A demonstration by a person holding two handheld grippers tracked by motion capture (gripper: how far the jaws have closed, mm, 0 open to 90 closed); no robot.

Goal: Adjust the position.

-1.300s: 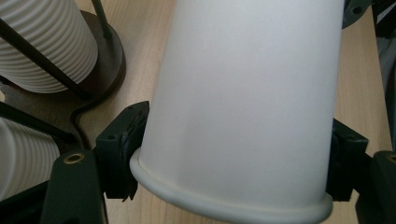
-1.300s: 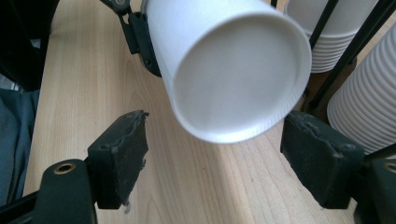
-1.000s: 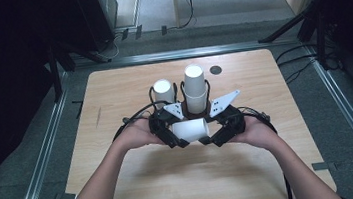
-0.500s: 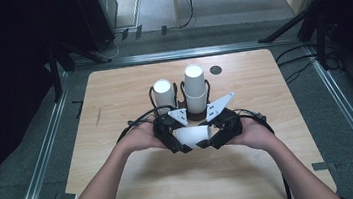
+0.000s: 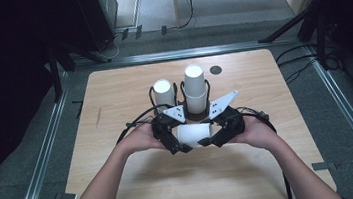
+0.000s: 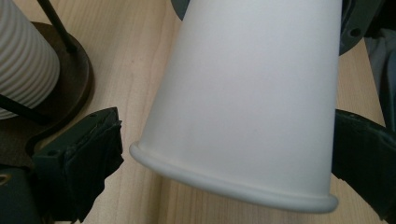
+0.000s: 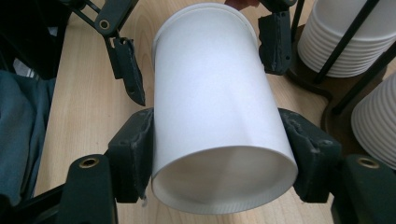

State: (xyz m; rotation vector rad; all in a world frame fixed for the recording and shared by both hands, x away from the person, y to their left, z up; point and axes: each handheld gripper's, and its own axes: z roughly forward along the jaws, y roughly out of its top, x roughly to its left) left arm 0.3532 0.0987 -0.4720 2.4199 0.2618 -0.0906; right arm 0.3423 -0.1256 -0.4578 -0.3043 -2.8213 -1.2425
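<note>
Wooden worktop [image 5: 124, 186] of pale grain spreads under everything, seen from above with two bare forearms coming in from its near edge; beyond its middle stand two dark wire holders with round bases, the taller stack of white cups [image 5: 196, 89] on the right one and the shorter stack of white cups [image 5: 163, 92] just to its left, both stacks upright with their bottoms up; in front of them a single white paper cup [image 5: 194, 134] lies on its side between the two hands, held near the worktop's centre, though whether it touches the wood cannot be told; the left gripper [image 5: 173, 141] meets the cup at one end and the right gripper [image 5: 220, 136] at the other; in the right gripper view the right gripper [image 7: 219, 154] has its jaws pinching the cup [image 7: 215, 116], one pad pressed on each flank close to the open mouth, which faces the camera; in the left gripper view the cup [image 6: 252, 98] fills the space between the jaws of the left gripper [image 6: 224, 172], whose jaws stand spread, the left pad clear of the cup's rolled rim, contact at the right pad not certain; a small dark round mark [image 5: 216, 70] sits on the worktop behind the taller stack
</note>
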